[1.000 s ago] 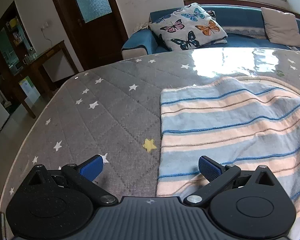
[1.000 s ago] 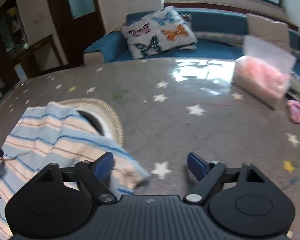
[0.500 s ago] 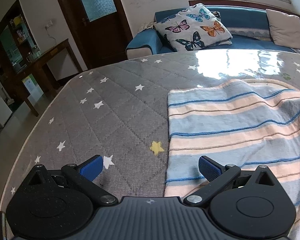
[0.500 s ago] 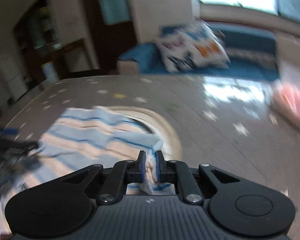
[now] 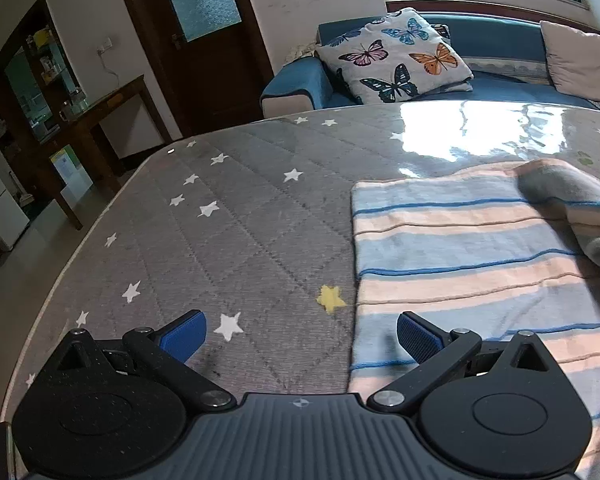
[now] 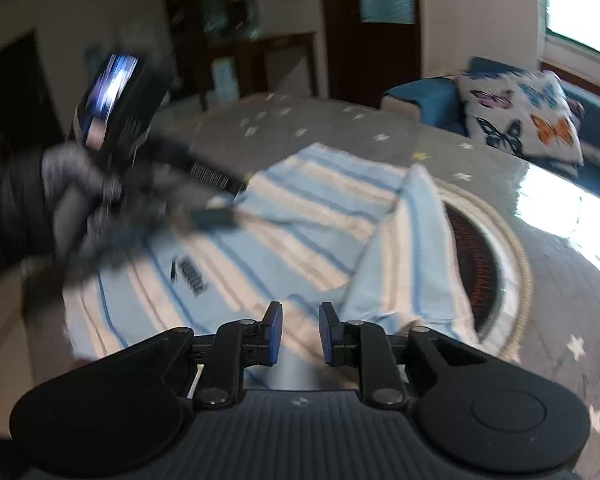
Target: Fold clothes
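Observation:
A striped garment [image 5: 468,256], pale blue, pink and white, lies on a grey star-patterned table cover [image 5: 236,224]. My left gripper [image 5: 298,334] is open and empty, low over the garment's left edge, one finger over cloth, the other over bare cover. In the right wrist view the garment [image 6: 300,224] lies partly folded, its right part turned over toward the middle. My right gripper [image 6: 299,334] hovers over the near edge, jaws slightly apart with nothing between them. The left gripper and gloved hand [image 6: 112,168] show blurred at the garment's far left.
A round woven mat [image 6: 500,264] lies partly under the garment on the right. A blue sofa [image 5: 480,84] with a butterfly cushion [image 5: 396,60] stands beyond the table. A dark door and wooden side table [image 5: 100,112] are at the left.
My right gripper shut on the garment's right edge, carried it left over the garment, and has let go, jaws now slightly apart. My left gripper stayed open and shifted slightly left.

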The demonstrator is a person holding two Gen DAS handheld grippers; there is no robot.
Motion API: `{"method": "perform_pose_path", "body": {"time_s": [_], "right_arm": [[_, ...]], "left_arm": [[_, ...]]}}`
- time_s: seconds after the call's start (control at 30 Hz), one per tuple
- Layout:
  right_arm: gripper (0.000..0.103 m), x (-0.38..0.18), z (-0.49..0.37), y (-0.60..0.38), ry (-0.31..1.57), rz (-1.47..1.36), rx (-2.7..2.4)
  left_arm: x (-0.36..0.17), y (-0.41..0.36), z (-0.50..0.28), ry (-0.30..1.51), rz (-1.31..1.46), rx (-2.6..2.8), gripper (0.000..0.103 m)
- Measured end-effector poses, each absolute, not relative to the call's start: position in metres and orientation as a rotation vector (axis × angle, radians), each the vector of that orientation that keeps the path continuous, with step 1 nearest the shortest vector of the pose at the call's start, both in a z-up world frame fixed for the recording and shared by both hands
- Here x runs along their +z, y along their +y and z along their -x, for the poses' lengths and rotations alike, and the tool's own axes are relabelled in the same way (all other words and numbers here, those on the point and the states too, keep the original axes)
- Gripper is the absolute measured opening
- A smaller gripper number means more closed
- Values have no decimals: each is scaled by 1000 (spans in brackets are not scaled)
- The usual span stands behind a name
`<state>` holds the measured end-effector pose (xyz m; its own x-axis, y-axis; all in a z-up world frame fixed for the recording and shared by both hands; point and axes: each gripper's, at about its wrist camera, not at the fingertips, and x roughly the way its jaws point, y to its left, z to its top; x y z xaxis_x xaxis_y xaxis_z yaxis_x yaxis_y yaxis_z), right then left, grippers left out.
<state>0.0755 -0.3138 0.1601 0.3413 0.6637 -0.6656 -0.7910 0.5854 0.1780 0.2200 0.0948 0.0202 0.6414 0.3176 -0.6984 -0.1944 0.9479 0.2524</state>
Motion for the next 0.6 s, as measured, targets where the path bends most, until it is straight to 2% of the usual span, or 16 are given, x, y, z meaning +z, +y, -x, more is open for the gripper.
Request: {"method": "perform_pose_path", "body": {"time_s": [0.13,0.27,0.37,0.6], "right_arm": [[21,170,-112,-351,785,40,804],[23,149,-142,-358,886,43,683],[31,130,-149,-358,943,56,652],[33,115,-154,-358,996,66,650]], "left_arm": [[19,96,-221,827,-155,298,103],[22,95,-222,820,-163,295,103],[27,95,-226,807,-175,291,103],[35,94,-244,791,-188,265,103]]}}
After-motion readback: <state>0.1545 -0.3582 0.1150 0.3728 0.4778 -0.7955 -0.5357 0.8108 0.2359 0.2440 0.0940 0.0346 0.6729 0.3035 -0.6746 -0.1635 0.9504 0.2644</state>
